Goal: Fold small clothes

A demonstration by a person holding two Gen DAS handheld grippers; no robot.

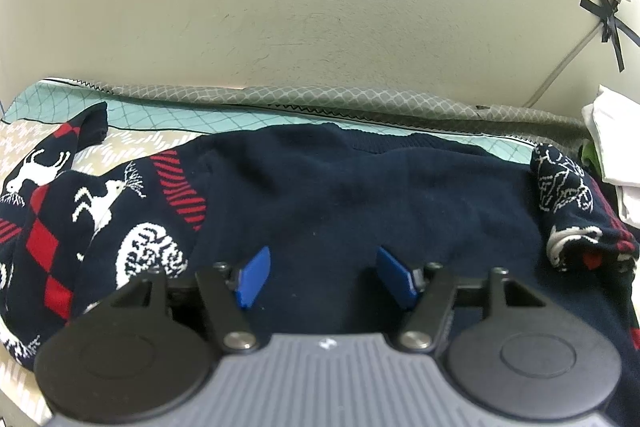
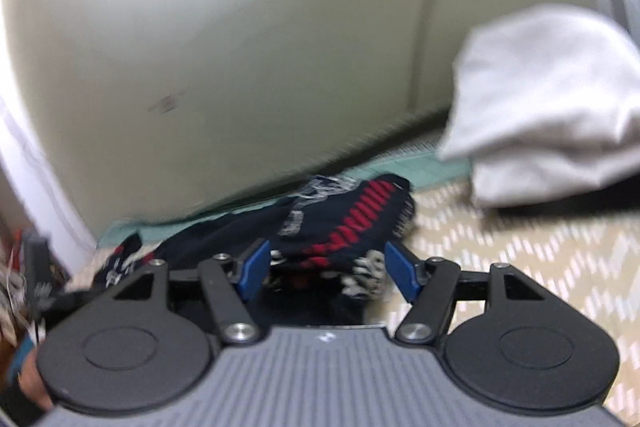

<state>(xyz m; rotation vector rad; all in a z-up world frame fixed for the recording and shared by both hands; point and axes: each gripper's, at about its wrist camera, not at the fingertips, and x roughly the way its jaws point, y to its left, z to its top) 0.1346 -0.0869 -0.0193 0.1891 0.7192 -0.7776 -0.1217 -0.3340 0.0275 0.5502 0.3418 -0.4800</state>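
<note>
A navy knitted sweater (image 1: 340,187) lies back side up on the bed. Its left sleeve (image 1: 100,203), patterned with white reindeer and red diamonds, sprawls out to the left. The right sleeve (image 1: 568,195) is bunched at the sweater's right edge. My left gripper (image 1: 323,267) hovers over the lower middle of the sweater, open, its blue pads wide apart with nothing pinched. In the blurred right wrist view, my right gripper (image 2: 326,269) is open, and the bunched red-striped sleeve (image 2: 352,219) lies between and just beyond its blue fingertips, with no pad pressing on it.
The bed has a beige and teal patterned cover (image 2: 520,259) and runs along a cream wall (image 1: 320,7). A pile of folded white clothes (image 2: 548,107) sits to the right of the sweater. Black tape (image 1: 608,15) and a cable are on the wall. A hand (image 2: 32,383) shows at lower left.
</note>
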